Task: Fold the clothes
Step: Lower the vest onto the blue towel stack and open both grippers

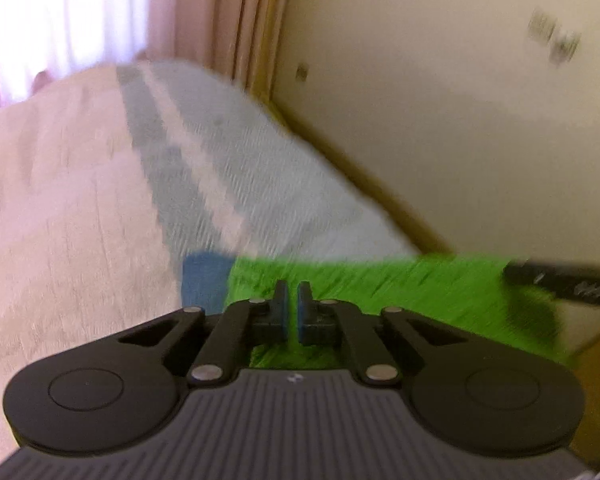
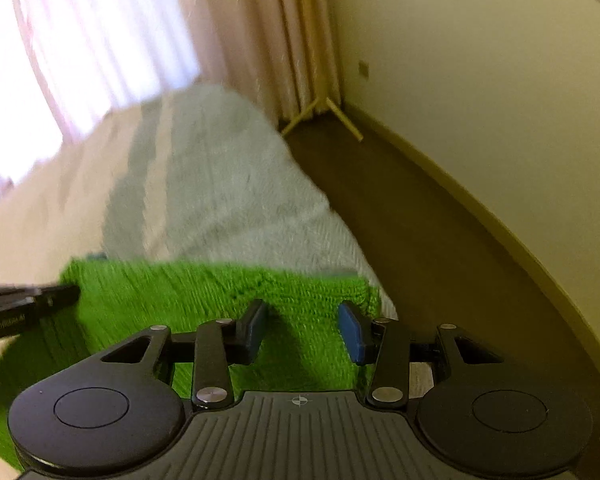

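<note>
On the bed (image 2: 228, 184), my left fingers (image 1: 294, 304) sit together, right fingers (image 2: 302, 330) apart; the green cloth (image 2: 180, 292) spreads nine-to-three at twelve o'clock beneath both.

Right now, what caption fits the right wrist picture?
Open right claw over a fuzzy green cloth on the bed.

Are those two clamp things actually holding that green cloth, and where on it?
The left hand-held gripper looks nearly shut, the right hand-held gripper open, both over the green cloth. Whether either grips it cannot be told.
</note>
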`<control>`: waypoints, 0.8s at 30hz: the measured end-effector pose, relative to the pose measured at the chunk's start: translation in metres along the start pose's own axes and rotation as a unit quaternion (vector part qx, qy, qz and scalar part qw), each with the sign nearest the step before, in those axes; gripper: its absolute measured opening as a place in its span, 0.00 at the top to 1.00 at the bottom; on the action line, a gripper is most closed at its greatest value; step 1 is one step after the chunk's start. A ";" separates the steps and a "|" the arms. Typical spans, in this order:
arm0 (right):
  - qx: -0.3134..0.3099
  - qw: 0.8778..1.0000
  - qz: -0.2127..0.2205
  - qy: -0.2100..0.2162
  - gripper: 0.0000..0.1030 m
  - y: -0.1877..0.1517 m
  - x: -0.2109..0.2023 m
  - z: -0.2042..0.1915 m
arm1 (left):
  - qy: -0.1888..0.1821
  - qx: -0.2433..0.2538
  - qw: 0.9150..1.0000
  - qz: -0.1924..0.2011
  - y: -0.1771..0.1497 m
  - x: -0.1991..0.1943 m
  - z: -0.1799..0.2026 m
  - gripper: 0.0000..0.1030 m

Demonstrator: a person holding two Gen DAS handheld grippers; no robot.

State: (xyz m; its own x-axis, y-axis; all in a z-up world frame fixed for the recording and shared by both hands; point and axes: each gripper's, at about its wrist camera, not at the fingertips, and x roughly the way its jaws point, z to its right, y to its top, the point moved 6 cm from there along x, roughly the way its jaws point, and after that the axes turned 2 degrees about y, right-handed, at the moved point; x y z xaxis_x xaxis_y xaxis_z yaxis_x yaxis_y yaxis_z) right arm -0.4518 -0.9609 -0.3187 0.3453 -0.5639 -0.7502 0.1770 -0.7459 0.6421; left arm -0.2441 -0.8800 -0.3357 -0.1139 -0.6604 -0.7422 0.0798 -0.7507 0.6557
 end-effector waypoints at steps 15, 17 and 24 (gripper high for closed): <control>-0.024 0.999 -0.017 0.031 0.58 -0.075 -0.092 -0.022 | -0.018 -0.032 0.999 0.035 -0.052 -0.097 0.004 1.00; -0.027 0.999 -0.035 0.025 0.58 -0.089 -0.082 -0.024 | -0.006 -0.014 1.000 0.012 -0.074 -0.106 0.012 1.00; -0.041 0.997 -0.061 0.000 0.57 -0.097 -0.046 -0.028 | 0.047 0.014 0.998 -0.032 -0.111 -0.069 0.006 1.00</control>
State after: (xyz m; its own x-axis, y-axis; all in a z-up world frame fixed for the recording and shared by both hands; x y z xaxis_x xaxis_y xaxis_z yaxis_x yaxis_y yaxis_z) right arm -0.4590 -0.8528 -0.3417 0.3162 -0.4717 -0.8231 0.2921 -0.7770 0.5576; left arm -0.2514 -0.7512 -0.3561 -0.0234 -0.6110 -0.7913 0.0471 -0.7913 0.6096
